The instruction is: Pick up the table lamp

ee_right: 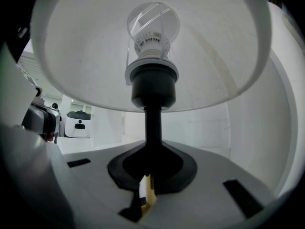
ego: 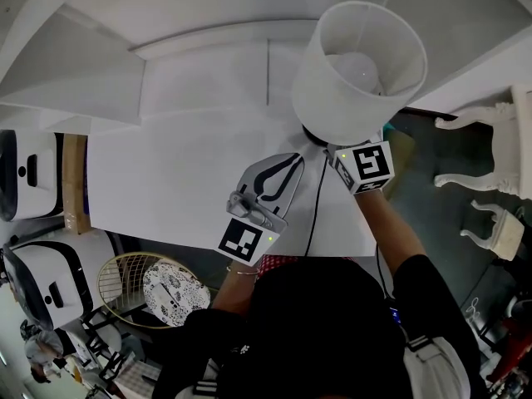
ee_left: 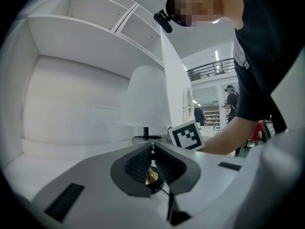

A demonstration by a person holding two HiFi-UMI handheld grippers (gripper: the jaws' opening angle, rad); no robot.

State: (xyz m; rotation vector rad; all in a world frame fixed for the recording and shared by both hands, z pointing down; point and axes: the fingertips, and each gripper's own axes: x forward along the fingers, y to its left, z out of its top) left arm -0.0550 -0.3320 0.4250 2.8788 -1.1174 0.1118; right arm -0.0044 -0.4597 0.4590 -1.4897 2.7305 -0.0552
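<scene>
- My right hand-held gripper [ee_right: 151, 162] is clenched on the thin black stem [ee_right: 152, 123] of the table lamp [ego: 357, 73], low down and just above the base. I judge that the sensible hold, since the stem is the one narrow, stiff part the jaws can clamp.
- Right above that grip the socket and clear bulb [ee_right: 152, 23] sit inside the white shade [ee_right: 224, 56]. The shade is wide and looks soft, so I keep my jaws under it, not on it.
- My left hand-held gripper [ee_left: 152, 149] is closed with nothing between its jaws. It sits level just beside the lamp, and I take it as spare for a one-handed lift.
- A black cord [ego: 314, 206] runs from the lamp base back toward me, between my two tools. It could drag or snag when the lamp goes up.
- The lamp stands at the right end of the white desk [ego: 183, 173], its base [ee_left: 145, 138] apparently resting on the top. The rest of the desk is bare.
- Behind the desk rises a white shelf unit [ee_left: 95, 37] with open compartments.
- Farther out there is a white chair [ego: 499, 156] on the dark floor to my right. To my left are a round wire stand with a patterned plate [ego: 170, 289] and some white machines [ego: 33, 173].
</scene>
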